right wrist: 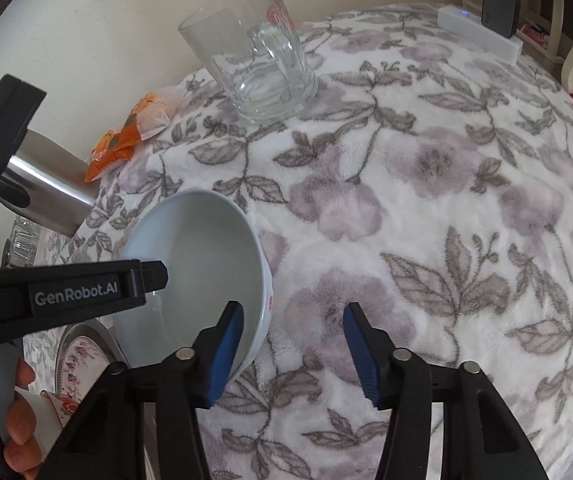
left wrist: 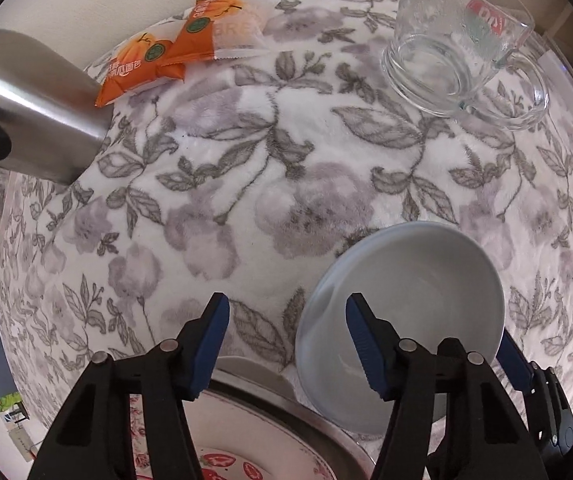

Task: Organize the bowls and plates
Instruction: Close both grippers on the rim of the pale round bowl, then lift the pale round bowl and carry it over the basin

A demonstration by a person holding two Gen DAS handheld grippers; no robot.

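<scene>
Both tools are straddling the tilted bowl [left wrist: 406,300] rim: left tool [left wrist: 288,340] and right tool [right wrist: 292,350] jaws apart, not clamping; bowl risking slipping onto the plate [left wrist: 246,440].

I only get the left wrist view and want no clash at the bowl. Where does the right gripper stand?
Observer: The right gripper straddles the wall of the bowl: one finger inside, one over the cloth.
Operator: Is it gripping the wall?
Observer: No. The outer finger stands clear of the bowl.
Operator: Anything on the bowl's outside?
Observer: A small red mark below the rim.
</scene>
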